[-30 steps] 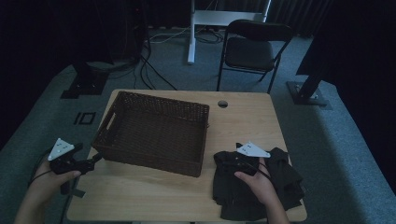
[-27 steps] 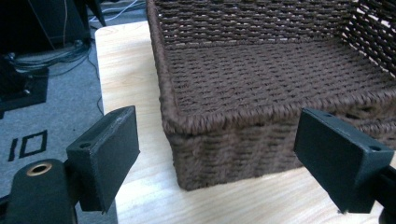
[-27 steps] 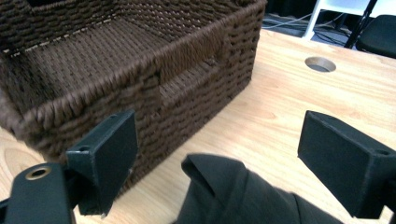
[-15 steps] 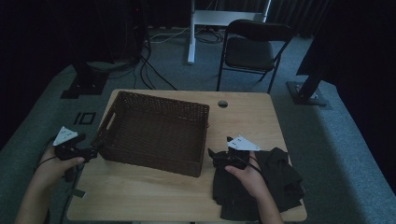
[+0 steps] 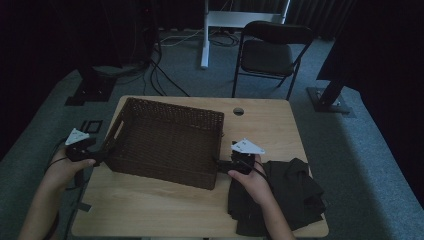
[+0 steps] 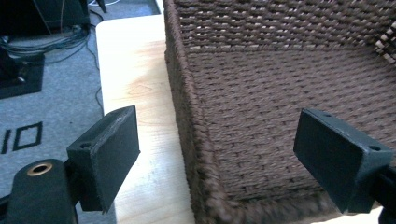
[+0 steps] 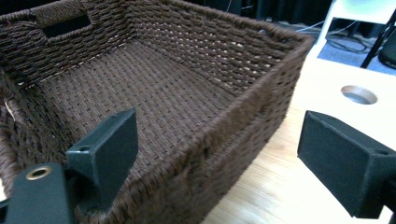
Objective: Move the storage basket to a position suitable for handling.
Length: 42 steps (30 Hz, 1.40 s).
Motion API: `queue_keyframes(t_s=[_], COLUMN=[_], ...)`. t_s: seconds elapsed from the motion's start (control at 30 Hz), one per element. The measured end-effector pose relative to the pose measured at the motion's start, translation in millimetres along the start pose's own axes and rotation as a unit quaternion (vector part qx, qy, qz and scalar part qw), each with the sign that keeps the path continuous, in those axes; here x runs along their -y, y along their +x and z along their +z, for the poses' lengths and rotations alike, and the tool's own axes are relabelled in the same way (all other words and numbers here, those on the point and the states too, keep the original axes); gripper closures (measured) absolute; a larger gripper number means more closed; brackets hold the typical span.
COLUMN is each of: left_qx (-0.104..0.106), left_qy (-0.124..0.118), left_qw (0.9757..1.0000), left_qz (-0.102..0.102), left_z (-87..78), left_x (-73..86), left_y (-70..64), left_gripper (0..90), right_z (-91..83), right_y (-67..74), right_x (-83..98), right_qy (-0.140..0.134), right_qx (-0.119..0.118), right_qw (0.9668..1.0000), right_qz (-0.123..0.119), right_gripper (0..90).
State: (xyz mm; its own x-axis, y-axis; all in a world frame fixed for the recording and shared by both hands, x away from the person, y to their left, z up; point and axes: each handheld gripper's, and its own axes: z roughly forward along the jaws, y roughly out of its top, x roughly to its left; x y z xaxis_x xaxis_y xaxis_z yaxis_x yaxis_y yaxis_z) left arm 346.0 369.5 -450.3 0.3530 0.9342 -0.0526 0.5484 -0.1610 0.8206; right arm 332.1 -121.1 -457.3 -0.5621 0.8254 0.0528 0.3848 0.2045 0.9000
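- Left gripper point(image 5: 102, 156): jaws spread wide, holding nothing, straddling the near-left corner of the wicker basket point(image 5: 167, 140); in the left gripper view one pad point(image 6: 105, 154) outside over the tabletop point(image 6: 135, 93), the other pad point(image 6: 343, 156) over the basket's inside, the woven rim point(image 6: 196, 140) running between them, not yet pinched.
- Basket: empty, on the left half of the wooden table point(image 5: 150, 205), long axis running left to right, cut-out handle point(image 7: 63, 25) in the left end wall.
- Right gripper point(image 5: 222, 165): jaws likewise wide apart and empty, set at the basket's near-right corner; in the right gripper view left pad point(image 7: 105, 151) above the weave inside, right pad point(image 7: 343, 161) outside over the table, basket wall point(image 7: 252, 116) between.
- Each gripper equally near its own end, so likely a two-handed grasp of the rim at both ends; closing calls for each wall staying centred between the pads.
- Dark folded cloth point(image 5: 290, 195): just right of the basket, under the right hand point(image 5: 250, 182).
- Folding chair point(image 5: 272, 50): beyond the table.
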Motion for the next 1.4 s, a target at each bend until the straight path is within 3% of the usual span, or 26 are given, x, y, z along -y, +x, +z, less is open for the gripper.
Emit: queue_keyframes(t_s=[0.27,0.33,0.43,0.53,0.63,0.67,0.73,0.77,0.8,0.93,1.4], left_qx=[-0.007,-0.010,-0.018,-0.023,-0.012,-0.008,-0.004,-0.008,-0.016,-0.029,-0.037], left_qy=[0.006,0.007,0.000,0.004,-0.010,-0.011,-0.015,-0.015,-0.012,-0.007,-0.011], left_qw=[0.9999,0.9999,0.9997,0.9997,0.9995,0.9995,0.9993,0.9994,0.9995,0.9988,0.9974], left_qz=[-0.010,-0.004,-0.013,-0.013,-0.026,-0.029,-0.036,-0.029,-0.023,-0.038,-0.060], left_z=[13.5,16.1,21.0,25.1,24.9,24.7,24.1,24.3,24.2,22.4,12.9], left_x=[0.4,0.8,2.3,5.7,7.8,8.5,9.3,9.6,9.6,10.3,19.0], left_y=[2.8,2.2,3.3,4.9,4.4,3.7,2.0,-0.1,-1.8,-5.6,-20.9], left_gripper=[15.7,17.6,23.2,30.5,41.8,51.5,59.2,65.7,66.0,70.1,70.3], right_z=[20.1,23.6,28.3,32.5,33.2,33.1,33.1,33.0,32.9,33.1,34.0], right_y=[9.7,11.5,13.4,15.9,15.8,16.1,17.9,19.2,20.5,23.5,14.3], right_x=[3.5,4.3,6.0,9.3,11.0,11.0,10.8,10.3,9.6,8.3,4.1], right_qy=[0.013,0.016,0.017,0.025,0.022,0.020,0.021,0.020,0.024,0.031,0.038], right_qx=[0.009,0.015,0.022,0.037,0.042,0.041,0.043,0.051,0.056,0.070,0.078], right_qw=[0.9997,0.9995,0.9991,0.9985,0.9978,0.9977,0.9978,0.9976,0.9974,0.9964,0.9954], right_qz=[0.016,0.022,0.033,0.032,0.046,0.049,0.045,0.041,0.040,0.036,0.040], right_gripper=[16.7,20.1,24.2,30.4,34.6,37.2,40.9,46.3,47.7,51.7,62.3])
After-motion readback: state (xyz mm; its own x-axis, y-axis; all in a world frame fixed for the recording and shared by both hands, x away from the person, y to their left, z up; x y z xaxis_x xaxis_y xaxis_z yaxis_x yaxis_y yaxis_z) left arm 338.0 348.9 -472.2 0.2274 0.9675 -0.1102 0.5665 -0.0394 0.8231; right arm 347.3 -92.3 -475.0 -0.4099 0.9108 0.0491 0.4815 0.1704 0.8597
